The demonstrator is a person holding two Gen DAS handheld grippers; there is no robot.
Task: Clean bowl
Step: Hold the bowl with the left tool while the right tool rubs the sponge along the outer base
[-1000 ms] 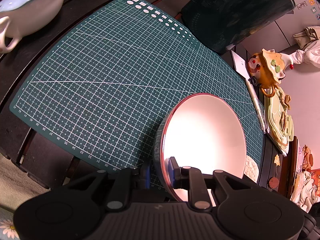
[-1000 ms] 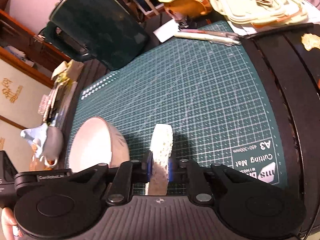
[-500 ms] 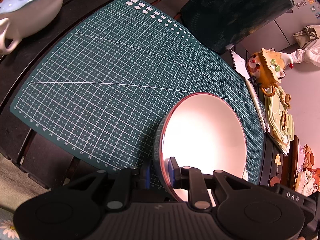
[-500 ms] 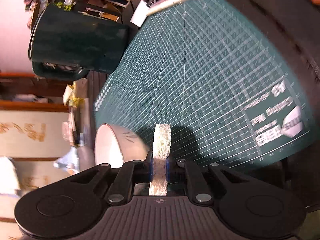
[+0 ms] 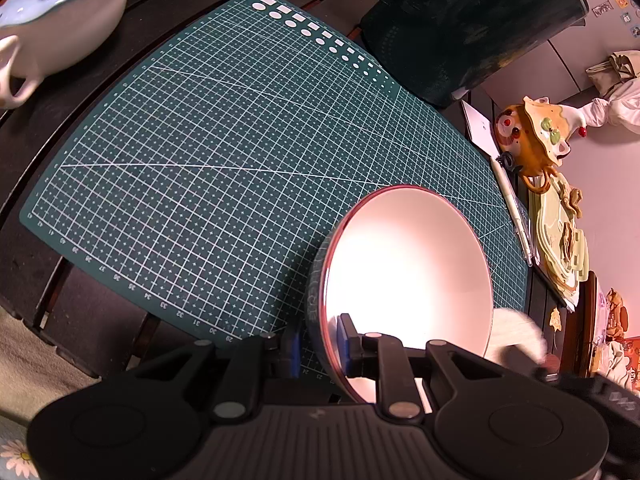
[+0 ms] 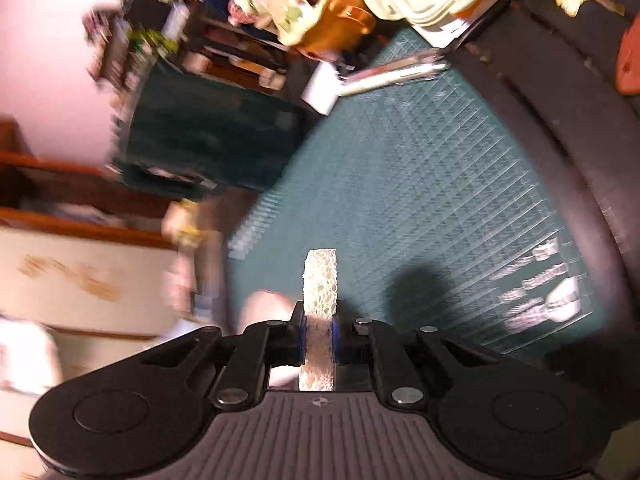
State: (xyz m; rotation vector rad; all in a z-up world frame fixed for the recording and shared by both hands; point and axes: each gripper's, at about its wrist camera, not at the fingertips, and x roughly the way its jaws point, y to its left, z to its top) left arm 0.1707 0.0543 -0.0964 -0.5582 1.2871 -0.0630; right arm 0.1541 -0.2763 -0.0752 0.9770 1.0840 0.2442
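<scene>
The mat (image 5: 240, 152) carries small white ruler numbers along its edge at seven o'clock in the left wrist view: 39, 37, 36, 35, 34, 33, 32, 31, 30, 29 can be made out. In the right wrist view the white logo print on the mat, at four o'clock, is too blurred to read

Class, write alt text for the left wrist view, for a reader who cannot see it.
The left tool grips the rim of a tilted bowl, pale inside, over a green cutting mat on a dark table. A blurred pale sponge sits at the bowl's lower right edge; a dark green mug stands beyond the mat.
</scene>
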